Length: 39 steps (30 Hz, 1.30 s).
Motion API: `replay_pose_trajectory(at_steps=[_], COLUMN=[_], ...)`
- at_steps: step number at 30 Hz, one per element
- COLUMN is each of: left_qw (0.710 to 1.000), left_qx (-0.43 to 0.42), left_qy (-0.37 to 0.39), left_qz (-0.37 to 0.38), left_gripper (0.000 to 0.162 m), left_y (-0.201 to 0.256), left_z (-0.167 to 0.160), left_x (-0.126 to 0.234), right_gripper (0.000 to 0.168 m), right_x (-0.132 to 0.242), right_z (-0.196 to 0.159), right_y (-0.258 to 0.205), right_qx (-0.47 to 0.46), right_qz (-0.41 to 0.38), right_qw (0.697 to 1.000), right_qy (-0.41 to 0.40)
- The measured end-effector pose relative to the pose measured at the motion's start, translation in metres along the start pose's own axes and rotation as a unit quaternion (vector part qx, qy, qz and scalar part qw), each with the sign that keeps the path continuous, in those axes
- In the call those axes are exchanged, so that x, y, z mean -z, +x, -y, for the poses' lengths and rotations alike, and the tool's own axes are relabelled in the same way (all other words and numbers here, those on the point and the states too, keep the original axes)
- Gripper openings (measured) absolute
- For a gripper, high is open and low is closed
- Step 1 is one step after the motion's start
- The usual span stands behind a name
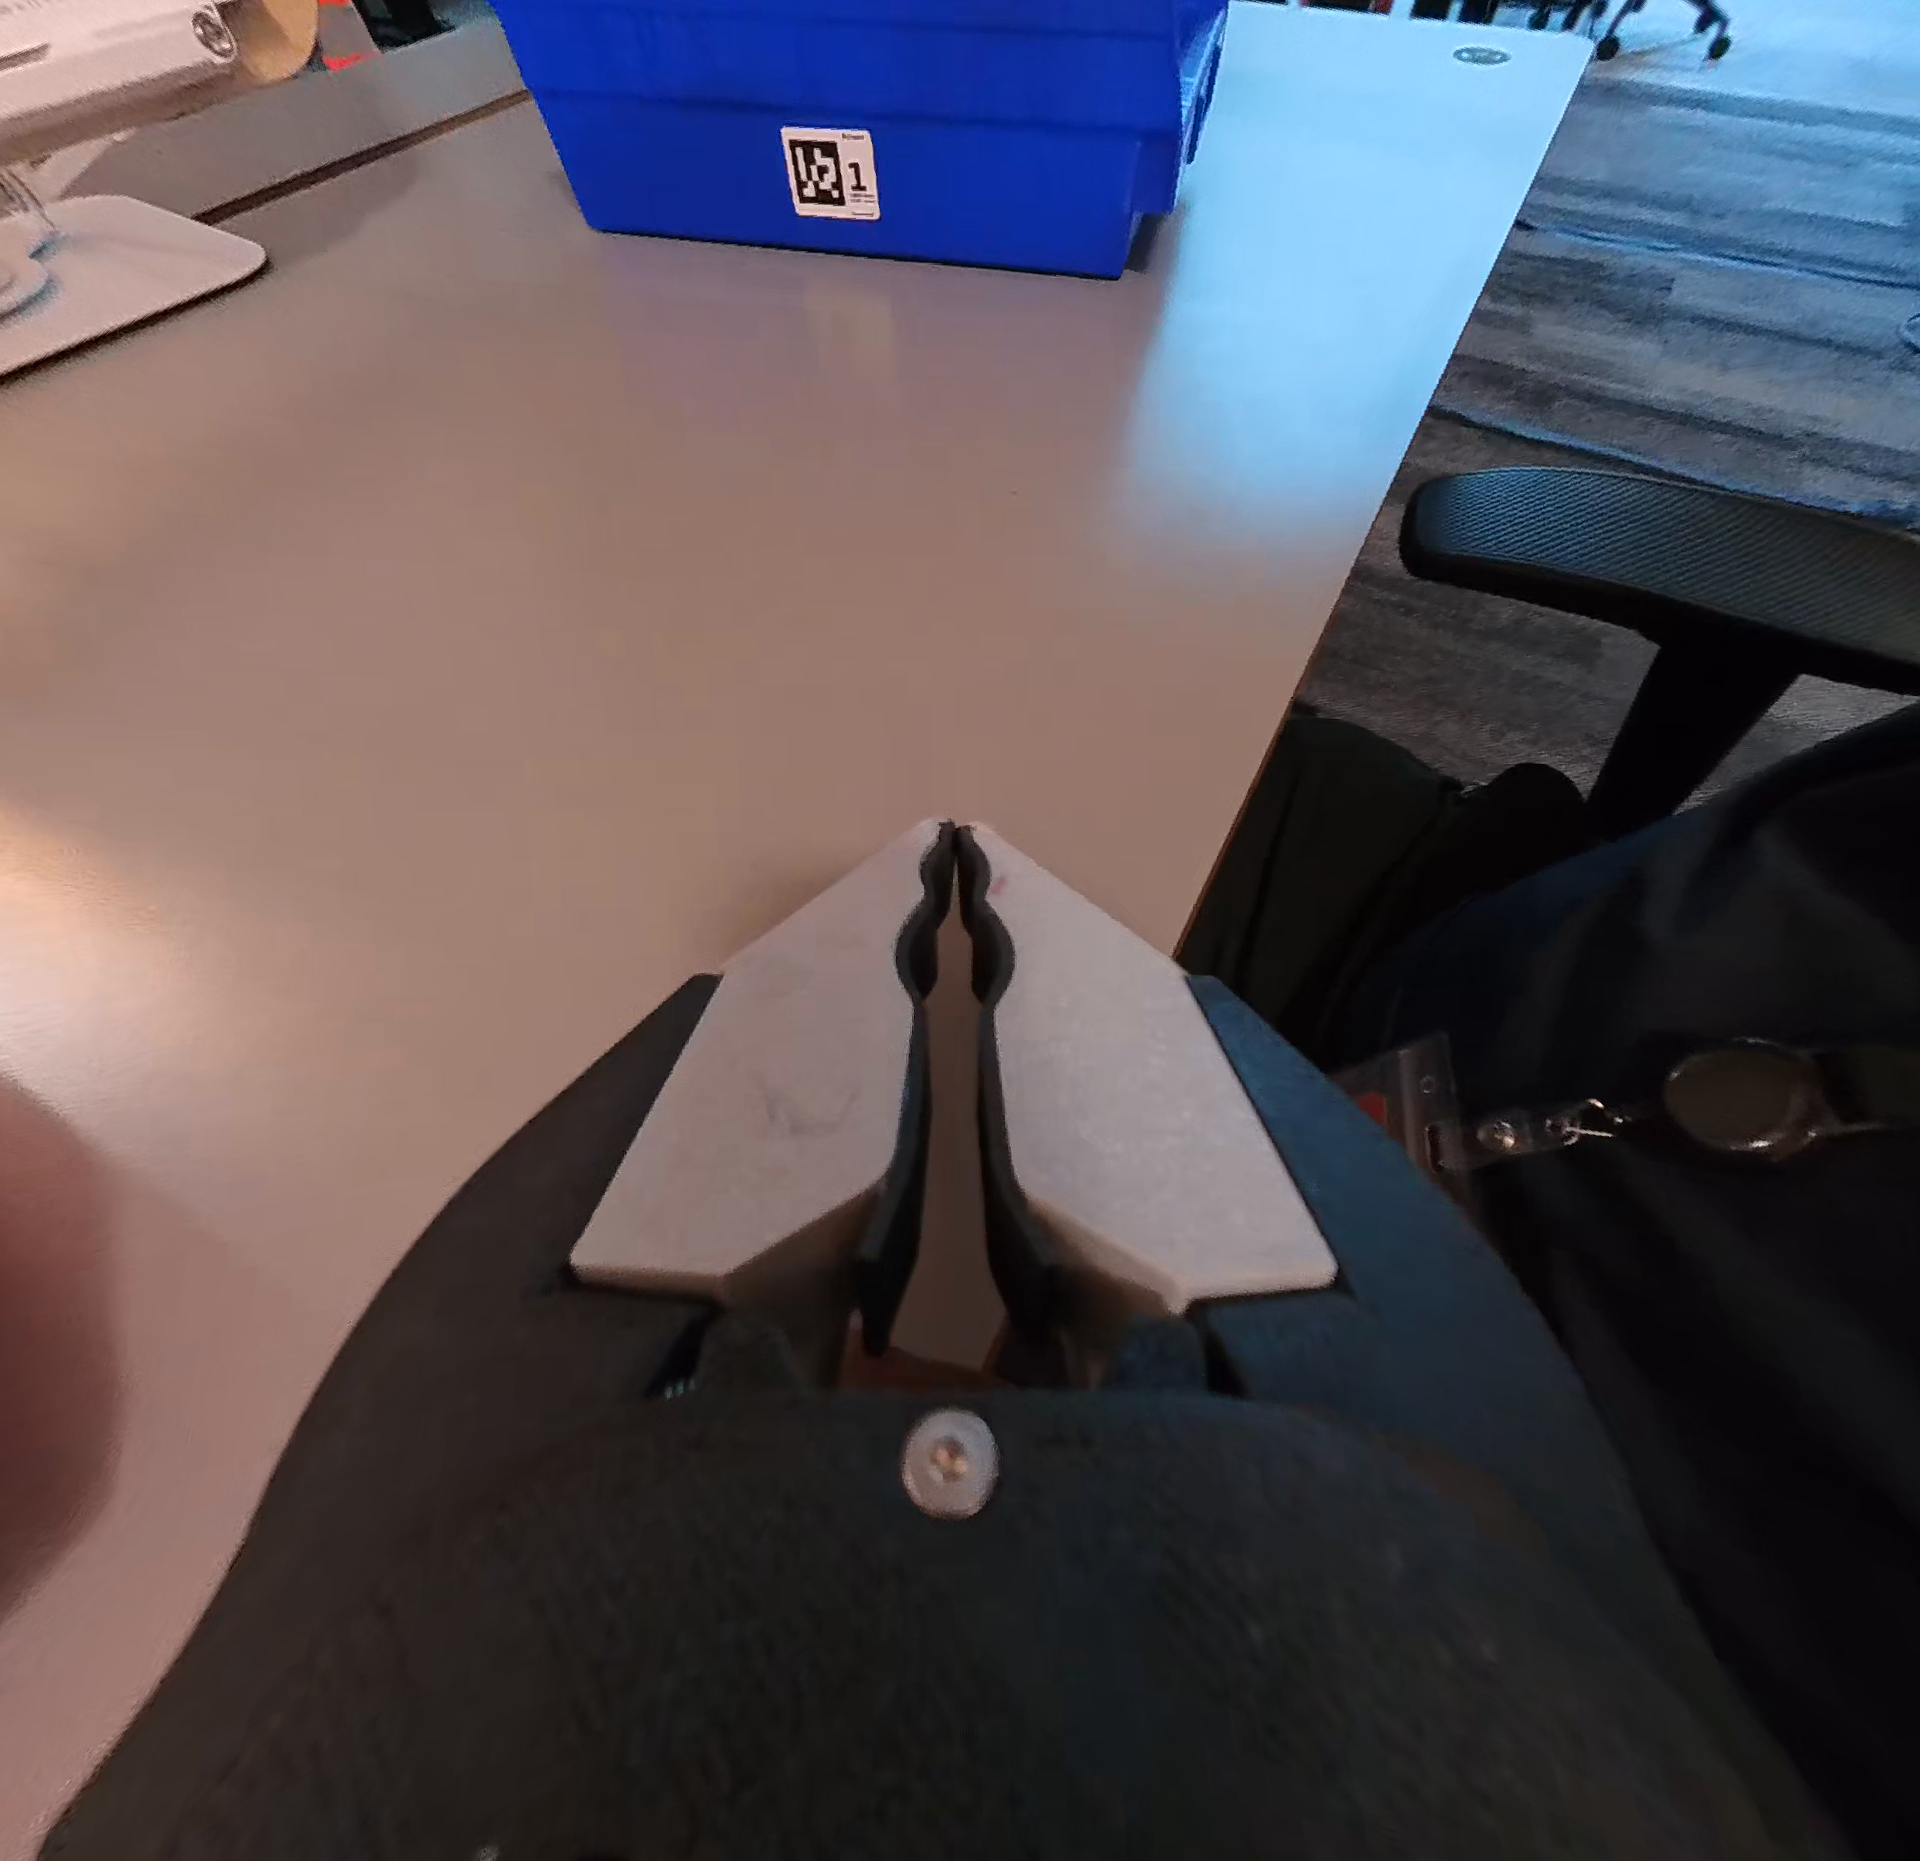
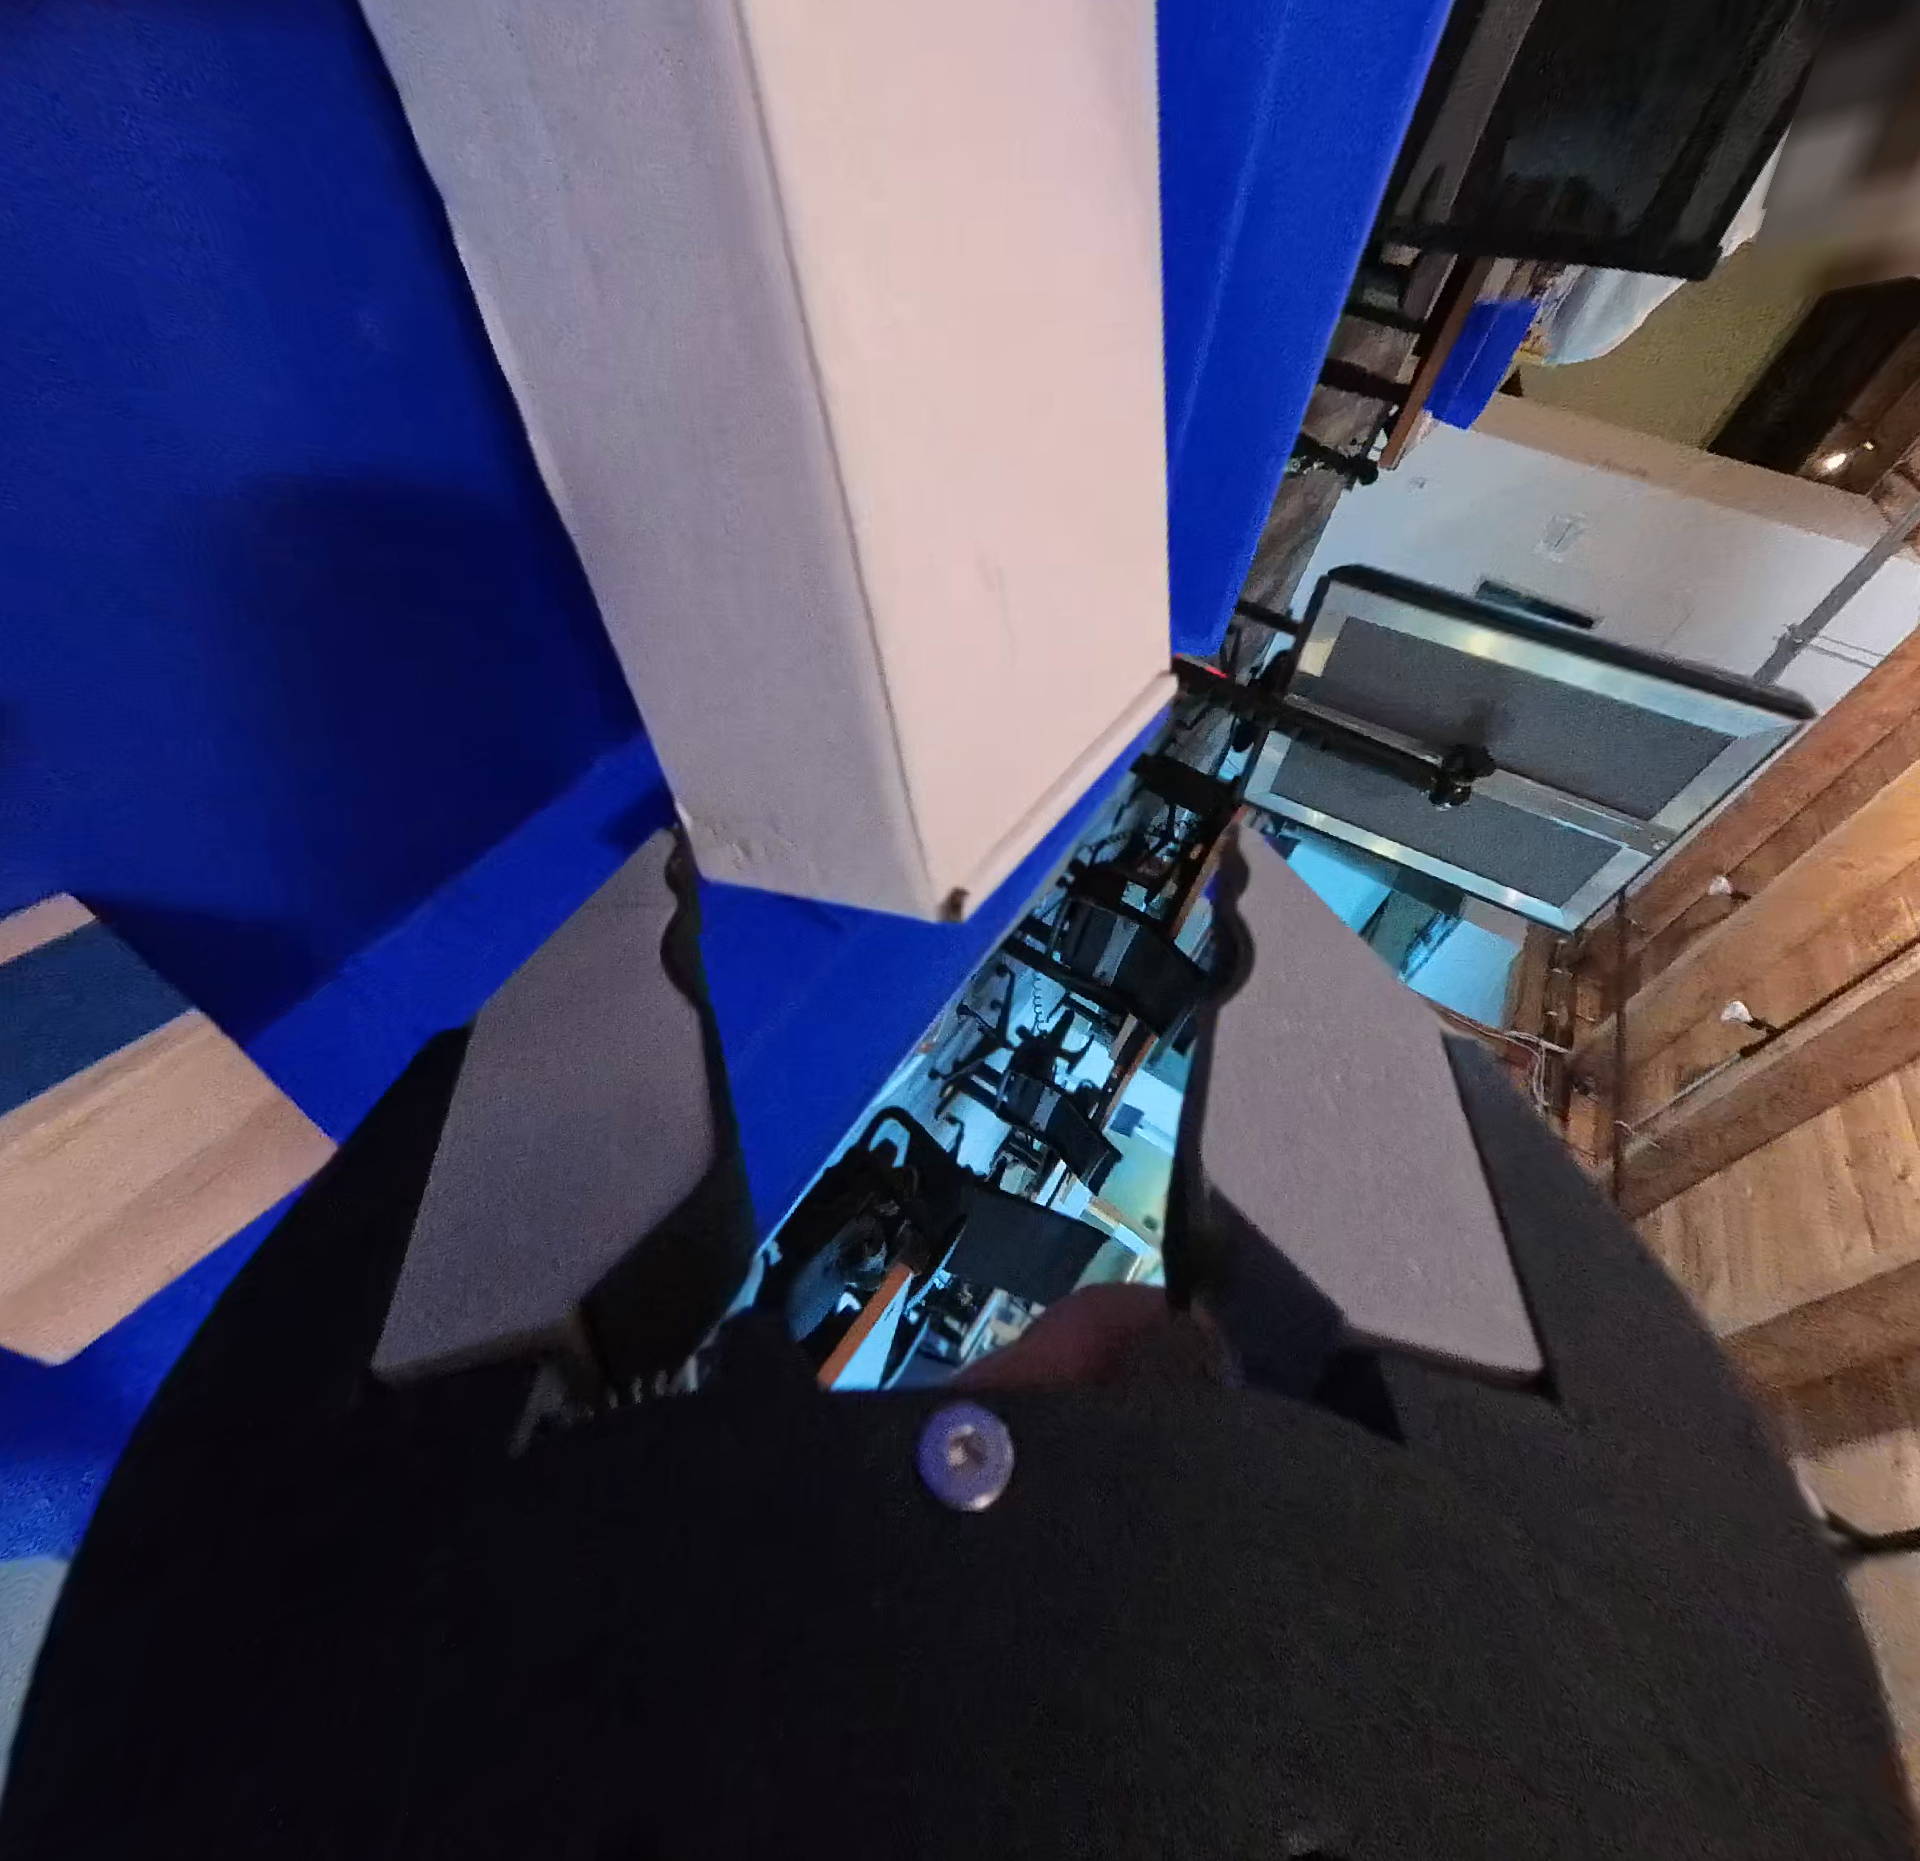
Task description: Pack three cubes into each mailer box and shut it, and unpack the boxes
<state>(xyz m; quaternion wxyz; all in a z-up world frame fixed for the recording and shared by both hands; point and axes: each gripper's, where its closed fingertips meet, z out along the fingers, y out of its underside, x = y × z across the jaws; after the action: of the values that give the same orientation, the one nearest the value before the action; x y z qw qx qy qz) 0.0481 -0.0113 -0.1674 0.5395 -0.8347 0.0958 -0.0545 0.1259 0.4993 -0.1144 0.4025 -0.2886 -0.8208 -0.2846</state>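
left tongs (image 1: 957, 826): fingers pressed together at the tips, pointing 12 o'clock, level | right tongs (image 2: 956, 855): fingers spread wide, nothing between them, view rolled sideways

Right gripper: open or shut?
Open. The right gripper has its fingers spread wide, nothing between them, with the white box in the blue bin just ahead.

Blue plastic bin (image 1: 862, 97), top centre, left wrist view, bearing a white sticker (image 1: 830, 172). Grey tabletop (image 1: 623, 564), middle. Black chair armrest (image 1: 1662, 554), right. Monitor base (image 1: 114, 273), upper left.
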Motion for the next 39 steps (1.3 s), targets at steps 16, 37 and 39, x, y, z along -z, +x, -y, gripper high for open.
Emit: replay_pose_trajectory(at_steps=[16,37,39], left_qw=[0.999,0.997,0.997], left_qx=[0.029,0.006,0.009], left_qy=[0.008,-0.055,-0.057], left_qz=[-0.031,-0.059,-0.055], left_gripper=[0.000,0.008,0.014], left_y=[0.002,0.014,0.013], left_z=[0.001,-0.016,-0.017], left_x=[0.003,-0.006,-0.007], right_gripper=[0.004,0.036,0.037], right_x=[0.012,0.225,0.253], right_z=[0.006,0.190,0.241], right_y=[-0.047,0.032,0.017], right_qx=[-0.039,-0.384,-0.398], right_qz=[0.128,0.131,0.192], right_qw=[0.991,0.829,0.782], right_qy=[0.020,0.386,0.439])
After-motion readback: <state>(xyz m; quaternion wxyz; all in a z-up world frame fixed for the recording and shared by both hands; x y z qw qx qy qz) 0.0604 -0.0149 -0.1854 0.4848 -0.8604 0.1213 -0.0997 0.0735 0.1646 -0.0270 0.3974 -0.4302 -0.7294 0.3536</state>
